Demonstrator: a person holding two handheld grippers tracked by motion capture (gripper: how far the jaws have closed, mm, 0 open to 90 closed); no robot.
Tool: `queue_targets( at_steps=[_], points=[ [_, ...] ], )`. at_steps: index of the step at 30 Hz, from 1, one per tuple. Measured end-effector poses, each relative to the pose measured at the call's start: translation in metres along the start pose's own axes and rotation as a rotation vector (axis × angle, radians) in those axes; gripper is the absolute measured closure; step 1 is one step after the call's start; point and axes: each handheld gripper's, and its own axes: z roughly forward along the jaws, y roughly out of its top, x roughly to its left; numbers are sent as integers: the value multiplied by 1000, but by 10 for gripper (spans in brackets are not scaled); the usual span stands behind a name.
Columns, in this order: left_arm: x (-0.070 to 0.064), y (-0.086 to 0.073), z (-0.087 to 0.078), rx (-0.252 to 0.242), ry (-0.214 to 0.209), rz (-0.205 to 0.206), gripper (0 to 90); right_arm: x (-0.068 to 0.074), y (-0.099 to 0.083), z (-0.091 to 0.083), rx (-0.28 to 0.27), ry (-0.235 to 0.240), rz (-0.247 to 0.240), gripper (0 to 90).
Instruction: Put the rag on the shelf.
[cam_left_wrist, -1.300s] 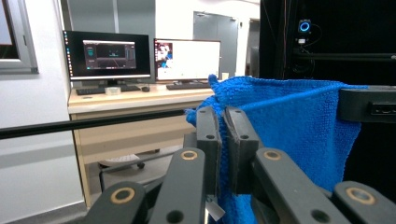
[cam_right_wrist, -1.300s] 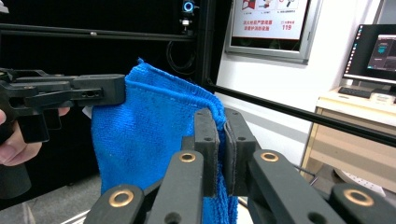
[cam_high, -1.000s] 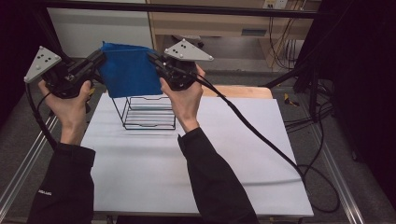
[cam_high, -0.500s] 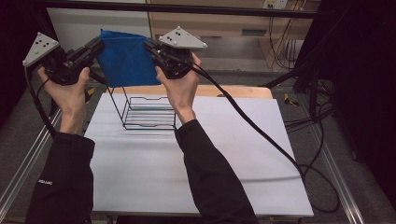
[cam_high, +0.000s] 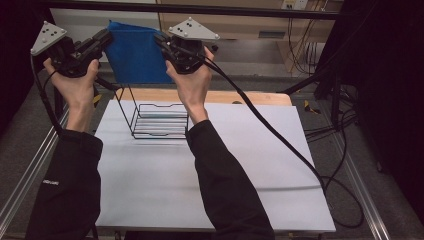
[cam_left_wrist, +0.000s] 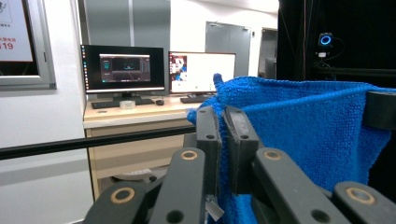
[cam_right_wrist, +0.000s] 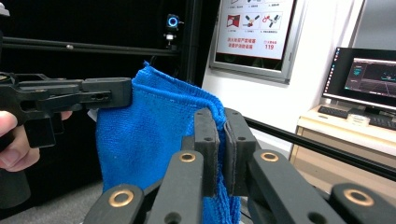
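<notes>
Blue microfibre cloth (cam_high: 134, 55) hangs spread in the air above the far edge of the white table (cam_high: 210, 190), held by its two upper corners. Left gripper (cam_high: 102, 40) is clenched on the cloth's left corner; in the left gripper view its jaws pinch the towelling edge (cam_left_wrist: 299, 135) between them. Right gripper (cam_high: 162, 42) is clamped on the opposite corner, with the fabric (cam_right_wrist: 144, 140) drooping below the closed jaws. Black wire rack (cam_high: 157, 117) stands upright on the table beneath the cloth, apart from it. Wall poster (cam_right_wrist: 254, 28) in the right gripper view carries the number "119"; its remaining print is too small to read.
</notes>
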Motion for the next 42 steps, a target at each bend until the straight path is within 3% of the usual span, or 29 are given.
queue_targets(
  at_steps=[10,19,24,30,42],
  points=[
    [4,-9,22,3,4,0,853,-12,-3,9,19,-26,-11,861],
    [11,-20,27,31,12,26,853,-16,-13,19,50,-21,-11,861],
    [13,-27,26,43,-2,37,852,-19,-22,21,75,-15,0,861],
    [13,-41,18,53,-15,36,853,-15,-28,18,108,-6,-37,860],
    [8,-61,-1,72,-58,66,852,-12,-46,6,155,41,14,858]
  ],
)
